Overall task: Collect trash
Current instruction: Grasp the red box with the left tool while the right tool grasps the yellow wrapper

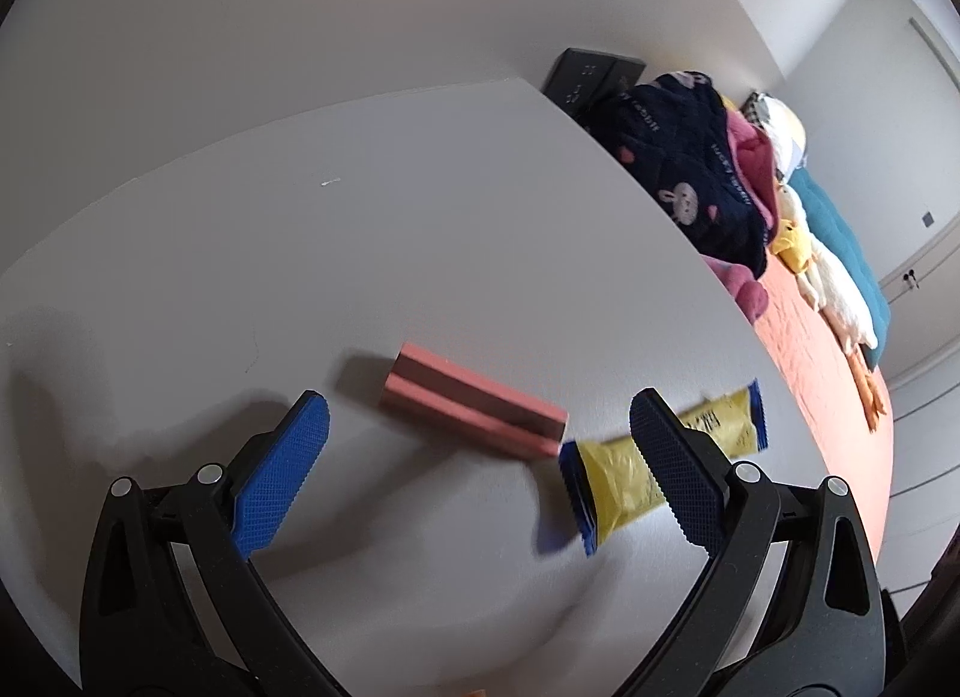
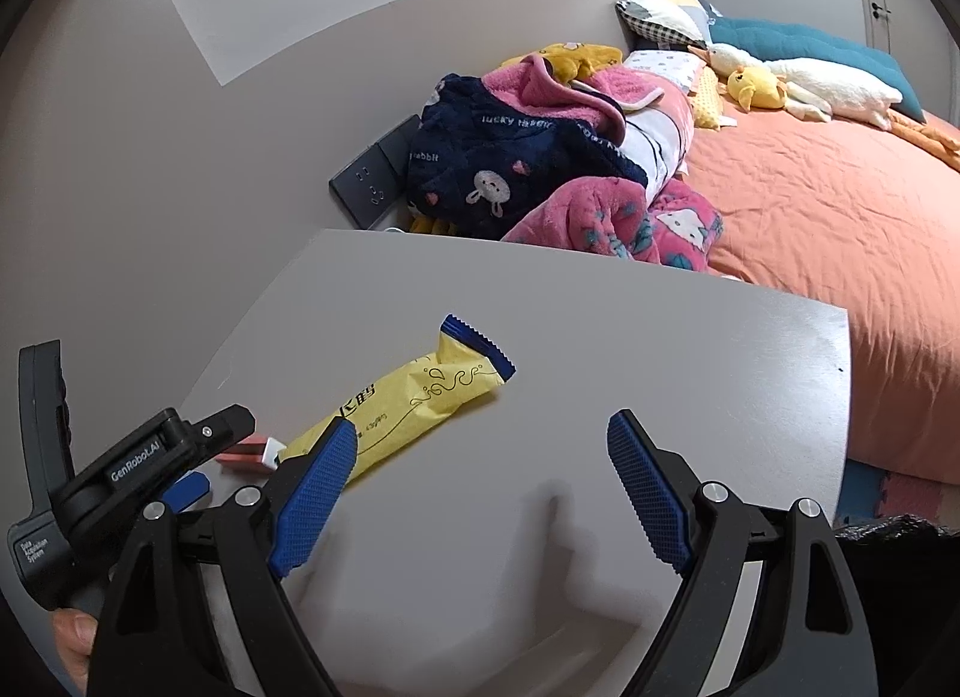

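A pink rectangular box (image 1: 474,403) lies on the grey table (image 1: 360,229), with a yellow wrapper with blue ends (image 1: 624,475) just to its right. My left gripper (image 1: 480,427) is open and hovers over the box, with the box between its blue pads; its right pad overlaps the wrapper. In the right wrist view the yellow wrapper (image 2: 420,397) lies ahead left, and the pink box (image 2: 249,451) peeks out behind the left gripper body (image 2: 144,463). My right gripper (image 2: 480,445) is open and empty above the table, right of the wrapper.
A bed with an orange sheet (image 2: 828,217) borders the table's far right side. Piled clothes (image 2: 540,157), pillows and plush toys (image 2: 780,79) lie on it. A dark wall socket (image 2: 372,181) sits behind the table. The table's right edge (image 2: 846,397) drops to the floor.
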`<state>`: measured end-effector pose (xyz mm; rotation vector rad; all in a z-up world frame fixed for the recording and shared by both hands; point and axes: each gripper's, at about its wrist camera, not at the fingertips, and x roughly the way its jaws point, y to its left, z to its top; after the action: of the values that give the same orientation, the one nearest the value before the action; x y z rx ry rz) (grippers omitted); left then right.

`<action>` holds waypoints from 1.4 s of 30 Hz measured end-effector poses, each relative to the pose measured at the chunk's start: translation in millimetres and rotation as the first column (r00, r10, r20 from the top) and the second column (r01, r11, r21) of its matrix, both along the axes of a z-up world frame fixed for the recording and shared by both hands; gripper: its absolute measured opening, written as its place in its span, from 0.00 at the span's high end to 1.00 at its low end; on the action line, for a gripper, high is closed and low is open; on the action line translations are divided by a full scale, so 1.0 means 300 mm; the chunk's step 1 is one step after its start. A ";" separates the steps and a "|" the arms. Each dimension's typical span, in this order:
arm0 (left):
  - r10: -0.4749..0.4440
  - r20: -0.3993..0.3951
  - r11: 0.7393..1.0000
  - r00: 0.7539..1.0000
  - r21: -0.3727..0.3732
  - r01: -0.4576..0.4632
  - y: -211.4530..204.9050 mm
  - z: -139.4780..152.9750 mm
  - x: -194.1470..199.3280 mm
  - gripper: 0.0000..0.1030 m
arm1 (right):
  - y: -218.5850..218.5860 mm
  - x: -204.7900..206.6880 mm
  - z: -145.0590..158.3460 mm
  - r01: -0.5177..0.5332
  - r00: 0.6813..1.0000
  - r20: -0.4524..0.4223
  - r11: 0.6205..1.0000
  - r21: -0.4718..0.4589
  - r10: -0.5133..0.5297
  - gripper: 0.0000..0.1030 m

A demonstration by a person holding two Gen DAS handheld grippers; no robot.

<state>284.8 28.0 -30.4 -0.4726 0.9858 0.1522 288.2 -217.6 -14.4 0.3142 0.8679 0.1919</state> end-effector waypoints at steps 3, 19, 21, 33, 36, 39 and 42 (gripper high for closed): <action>0.010 -0.029 1.000 1.000 0.021 -0.010 -0.002 -0.009 0.021 0.10 | 0.012 0.016 -0.011 0.001 1.000 -0.006 1.000 0.003 -0.001 0.17; 0.008 -0.045 0.999 0.999 0.046 -0.006 0.091 -0.021 0.012 0.72 | 0.121 0.081 -0.048 -0.009 0.997 -0.071 1.000 0.018 0.010 0.17; 0.010 -0.044 0.999 0.999 0.032 -0.008 0.102 -0.021 0.006 0.72 | 0.141 0.093 -0.054 -0.008 0.996 -0.083 1.000 0.020 0.009 0.17; 0.025 -0.077 0.997 0.997 0.072 -0.019 0.093 -0.015 -0.055 0.49 | 0.236 0.119 -0.082 -0.023 0.995 -0.097 0.997 -0.071 0.016 0.43; 0.023 -0.080 0.996 0.997 0.086 -0.016 0.076 -0.015 -0.056 0.54 | 0.229 0.122 -0.087 -0.047 0.993 -0.108 0.998 -0.041 0.042 0.67; -0.001 -0.074 0.997 0.997 0.080 0.007 0.057 -0.017 -0.057 0.67 | 0.220 0.117 -0.081 -0.063 0.993 -0.100 0.998 -0.015 0.061 0.81; -0.017 -0.060 0.997 0.998 0.068 0.021 0.049 -0.020 -0.061 0.80 | 0.212 0.107 -0.065 -0.072 0.994 -0.083 0.997 -0.003 0.071 0.88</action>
<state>266.4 42.6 -36.5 -0.3980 1.0398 0.1835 320.3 -154.1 -33.9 0.2875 0.9624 0.2443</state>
